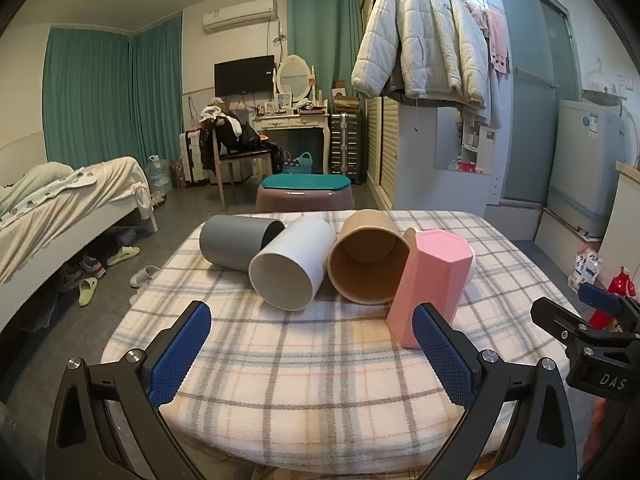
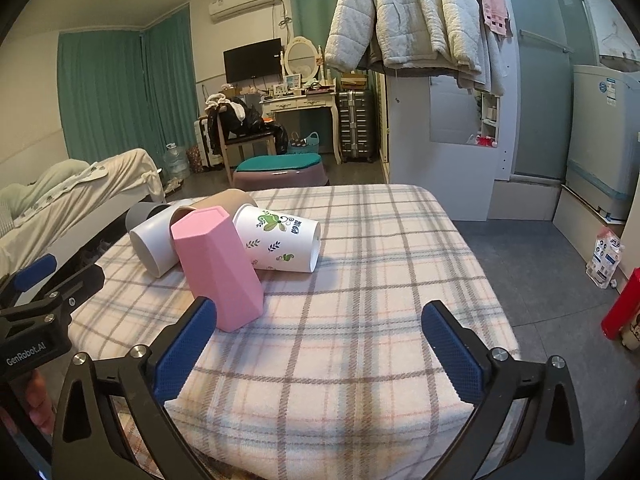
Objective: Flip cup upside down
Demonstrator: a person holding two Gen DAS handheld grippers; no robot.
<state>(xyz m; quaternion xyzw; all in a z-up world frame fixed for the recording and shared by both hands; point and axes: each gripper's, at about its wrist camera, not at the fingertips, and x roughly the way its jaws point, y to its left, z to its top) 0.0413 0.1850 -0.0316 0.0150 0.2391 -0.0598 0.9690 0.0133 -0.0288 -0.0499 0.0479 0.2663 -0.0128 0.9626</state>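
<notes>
Pink faceted cup (image 2: 218, 266) stands upside down on the plaid-covered bench (image 2: 360, 280), just ahead of the right tool (image 2: 320, 344) near its left finger. Grey (image 1: 236, 246), white (image 1: 290, 266) and brown (image 1: 370, 258) cups lie on their sides ahead of the left tool (image 1: 312, 350), plus a leaf-printed one (image 2: 282, 238). Both tools are spread wide, holding nothing. "GenRobot.AI" and "DAS" show on the housings.

Plaid-covered table (image 1: 320, 360): grey (image 1: 232, 244), white (image 1: 290, 266), brown (image 1: 368, 260), printed (image 2: 280, 238) cups lying; pink cup (image 1: 428, 280) inverted.
</notes>
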